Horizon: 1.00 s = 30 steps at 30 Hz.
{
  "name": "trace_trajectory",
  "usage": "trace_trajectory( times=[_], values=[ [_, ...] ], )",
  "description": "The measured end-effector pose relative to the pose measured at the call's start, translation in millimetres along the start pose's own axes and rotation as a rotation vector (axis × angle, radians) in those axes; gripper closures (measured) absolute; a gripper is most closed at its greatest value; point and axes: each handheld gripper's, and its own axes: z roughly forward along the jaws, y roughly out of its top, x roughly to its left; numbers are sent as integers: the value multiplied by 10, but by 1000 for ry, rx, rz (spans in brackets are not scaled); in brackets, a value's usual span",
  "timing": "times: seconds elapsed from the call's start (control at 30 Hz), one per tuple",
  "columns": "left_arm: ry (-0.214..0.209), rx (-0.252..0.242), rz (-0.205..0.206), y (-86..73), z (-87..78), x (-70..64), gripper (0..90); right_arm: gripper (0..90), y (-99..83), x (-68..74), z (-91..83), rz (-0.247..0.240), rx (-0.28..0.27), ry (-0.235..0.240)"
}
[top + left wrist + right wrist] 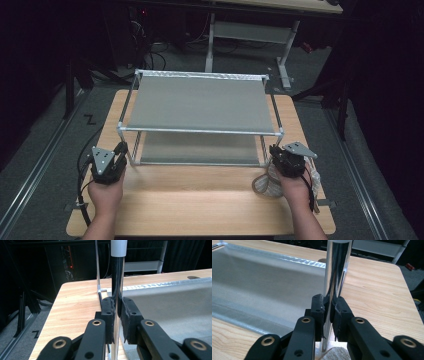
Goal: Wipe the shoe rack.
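Between the black jaws of the left gripper [117, 315], seen in its own view, stands a shiny upright metal post [117, 277] of the two-tier rack with chrome tube frame and grey fabric shelves [200, 102]; the pads are closed tight on it from both sides, with no gap left. That post is dark and reflective where the pads meet it, with a white sleeve near the top edge of the picture. The right gripper [329, 315] is closed the same way on the rack's other front post [335, 270], a bright mirror-like tube.

From the high view, the two posts are the rack's near corners: the left gripper [117, 159] clamps the near left leg, the right gripper [280, 157] the near right leg, each held by a hand coming up from the bottom edge. The rack stands on the light wooden table [200, 200], set toward its far half.

A coiled pale cloth strap [265, 184] lies on the table just under the right hand in the high view; the right gripper view catches only a bit of pale woven stuff at its bottom edge. The left gripper view alone shows the lower grey shelf [170, 307] close up and a small red light in the dark behind. A dark "Z" mark [90, 119] sits on the floor left of the table; no other writing can be read.
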Motion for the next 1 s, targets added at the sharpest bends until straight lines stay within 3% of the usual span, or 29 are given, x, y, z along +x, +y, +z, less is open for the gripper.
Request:
trace_trajectory(
  times=[0.37, 0.5, 0.7, 1.0],
  values=[
    [-10, -4, 0, -3, 1, 8, 804, 794, 6, -9, 4, -5, 4, 1],
    [-13, -20, 0, 14, -29, 23, 767, 748, 2, -11, 5, -5, 10, 5],
    [-9, -24, 7, 26, -101, 48, 747, 675, -17, -6, -55, 1, -9, -3],
    [-11, -17, 1, -42, -214, 25, 733, 647, -87, 16, -212, -4, -36, -11]
  ],
)
